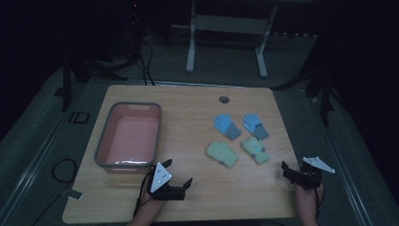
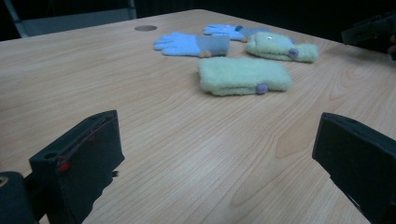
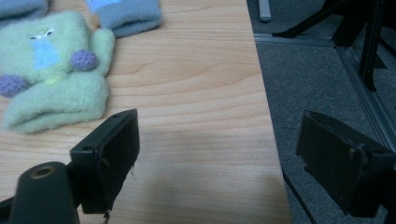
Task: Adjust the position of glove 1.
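Observation:
Four gloves lie on the right half of the wooden table (image 1: 188, 117). Two are blue (image 1: 226, 125) (image 1: 255, 125); in front of them are two pale green mittens, one plain (image 1: 222, 153) and one with a small face and purple dots (image 1: 255, 150). My left gripper (image 1: 178, 173) rests low near the front edge, beside the bin's near corner, jaws open and empty. In the left gripper view the plain green mitten (image 2: 243, 74) lies ahead of those jaws (image 2: 218, 128). My right gripper (image 1: 296, 168) sits open and empty at the table's right front corner, the faced mitten (image 3: 51, 74) to its left.
A grey-rimmed pink bin (image 1: 128, 136) stands empty on the left half of the table. A cable hole (image 1: 224, 99) sits near the far edge. The table's right edge (image 3: 268, 140) runs between my right jaws, with grey floor (image 3: 308, 70) beyond it.

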The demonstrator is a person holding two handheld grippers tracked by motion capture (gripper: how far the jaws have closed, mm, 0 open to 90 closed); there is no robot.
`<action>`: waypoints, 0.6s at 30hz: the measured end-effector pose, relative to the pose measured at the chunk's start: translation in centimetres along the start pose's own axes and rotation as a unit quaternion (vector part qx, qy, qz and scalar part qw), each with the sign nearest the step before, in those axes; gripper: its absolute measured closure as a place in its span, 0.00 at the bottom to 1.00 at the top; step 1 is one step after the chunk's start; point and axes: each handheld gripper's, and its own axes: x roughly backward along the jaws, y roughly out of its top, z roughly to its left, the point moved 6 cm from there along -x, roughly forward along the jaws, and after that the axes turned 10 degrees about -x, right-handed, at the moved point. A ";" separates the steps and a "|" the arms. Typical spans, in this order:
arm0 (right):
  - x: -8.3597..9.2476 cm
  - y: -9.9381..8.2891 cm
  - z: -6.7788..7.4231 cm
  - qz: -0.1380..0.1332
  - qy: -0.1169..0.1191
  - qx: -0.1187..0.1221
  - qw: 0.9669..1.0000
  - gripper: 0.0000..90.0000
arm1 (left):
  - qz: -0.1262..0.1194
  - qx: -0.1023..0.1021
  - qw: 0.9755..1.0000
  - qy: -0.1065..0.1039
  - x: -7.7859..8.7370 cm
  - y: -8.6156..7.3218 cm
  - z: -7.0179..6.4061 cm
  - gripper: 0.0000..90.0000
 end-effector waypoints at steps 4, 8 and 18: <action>0.0 -0.2 0.0 0.012 0.001 -0.004 1.000 0.15 | 0.003 -0.002 1.000 -0.002 -0.1 0.0 0.0 0.02; 0.0 -0.2 0.0 0.028 0.004 0.001 1.000 0.14 | 0.004 -0.001 1.000 -0.003 -0.1 0.0 0.0 0.02; 1.6 2.2 0.3 0.037 0.003 -0.006 0.999 0.16 | 0.002 0.002 1.000 -0.004 -0.1 0.0 0.0 0.02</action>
